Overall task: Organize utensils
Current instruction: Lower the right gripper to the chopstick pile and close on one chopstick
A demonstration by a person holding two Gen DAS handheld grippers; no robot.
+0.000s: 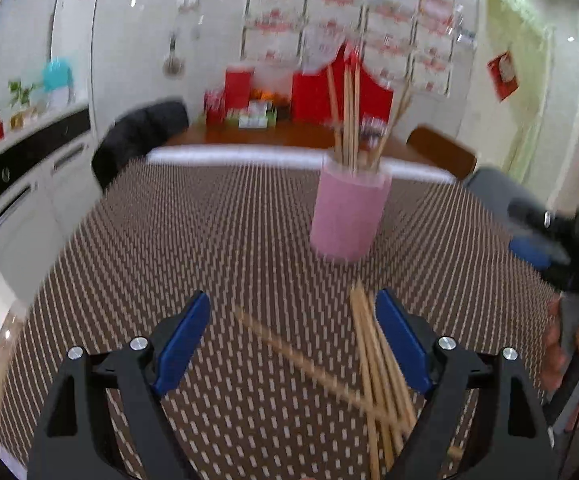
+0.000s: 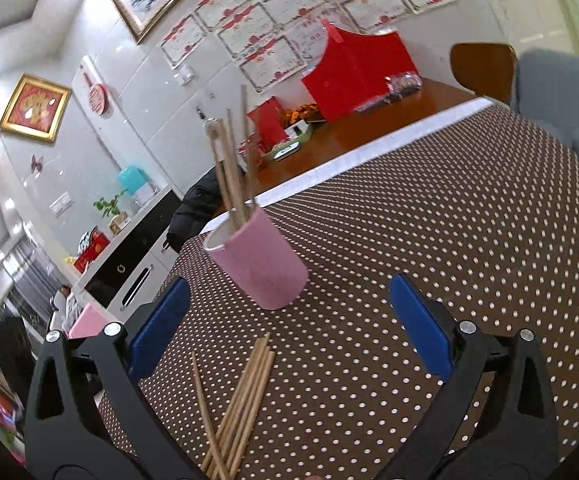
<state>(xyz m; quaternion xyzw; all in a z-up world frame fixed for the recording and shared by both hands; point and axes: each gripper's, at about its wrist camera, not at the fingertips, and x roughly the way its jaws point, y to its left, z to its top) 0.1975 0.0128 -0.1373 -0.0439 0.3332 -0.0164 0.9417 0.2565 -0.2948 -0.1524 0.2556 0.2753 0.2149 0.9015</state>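
Chopsticks, loose: a bundle [image 1: 373, 360] lies flat on the table, between the spread fingers of the left hand-held gripper [image 1: 293, 344] and close to its right finger; one stick [image 1: 289, 354] lies crosswise, apart from the rest.
Left hand-held gripper: jaws spread wide, nothing pinched, pads clear of the sticks.
Right hand-held gripper [image 2: 289, 332]: jaws spread wide, nothing pinched; the same bundle [image 2: 245, 396] lies just in front of it, nearer its left finger.
Hand: in the left view, at the far right edge, a hand [image 1: 569, 356] grips the other tool's handle.
Table: brown cloth [image 2: 429, 240] with pale dots, white border at the far edge.
Cup: a pink cup [image 1: 349, 216] stands upright beyond both grippers, well past the loose bundle.
Chopsticks, stowed: several [image 1: 349, 120] stand in the cup, leaning apart.
Beyond: bare wooden tabletop with red boxes [image 2: 357, 76], then a tiled wall.
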